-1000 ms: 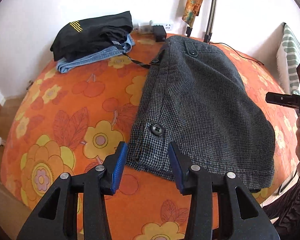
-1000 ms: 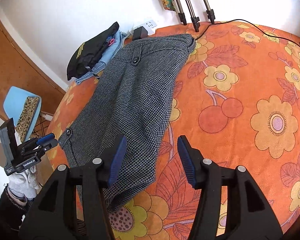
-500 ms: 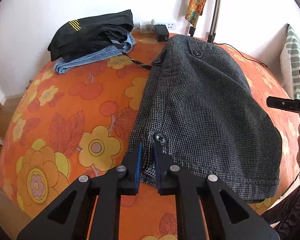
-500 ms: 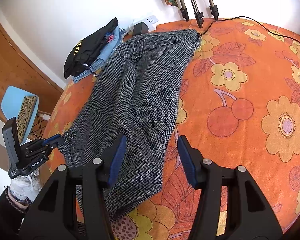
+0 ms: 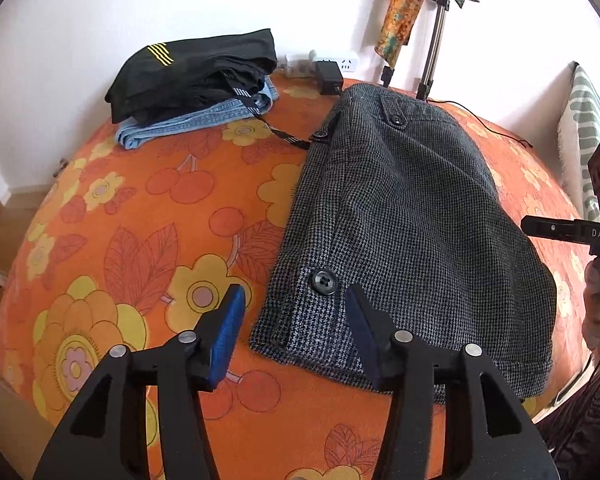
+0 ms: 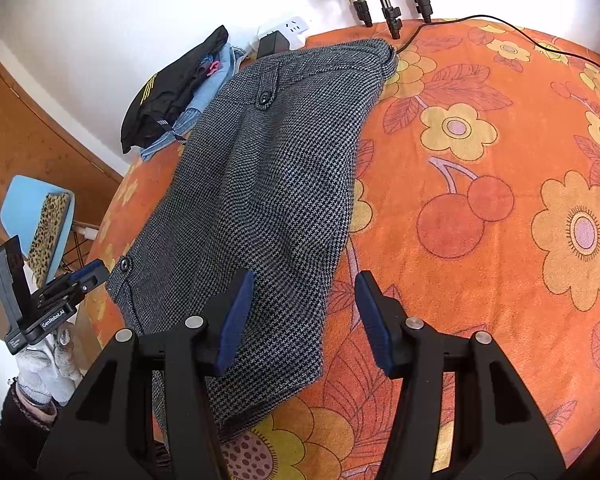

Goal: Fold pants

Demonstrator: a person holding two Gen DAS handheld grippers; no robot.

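Grey houndstooth pants [image 5: 404, 216] lie folded lengthwise on an orange flowered bed cover [image 5: 140, 216], waistband near me, with a black button [image 5: 323, 281] at the near corner. My left gripper [image 5: 294, 330] is open, its jaws straddling the near left corner of the pants just above the cloth. In the right wrist view the pants [image 6: 268, 184] run from the wall toward me. My right gripper [image 6: 304, 316] is open over the pants' near right edge and holds nothing. The left gripper also shows in the right wrist view [image 6: 82, 276].
A stack of folded black and blue denim clothes [image 5: 196, 88] sits at the far left by the wall. A power strip with a black adapter [image 5: 328, 70] and tripod legs [image 6: 392, 4] with a cable stand at the back. A striped pillow [image 5: 584, 128] is at right.
My left gripper shut on the near left corner of the pants half a second ago, then opened wide again and let go. The right gripper stayed open, shifting slightly over the near edge.
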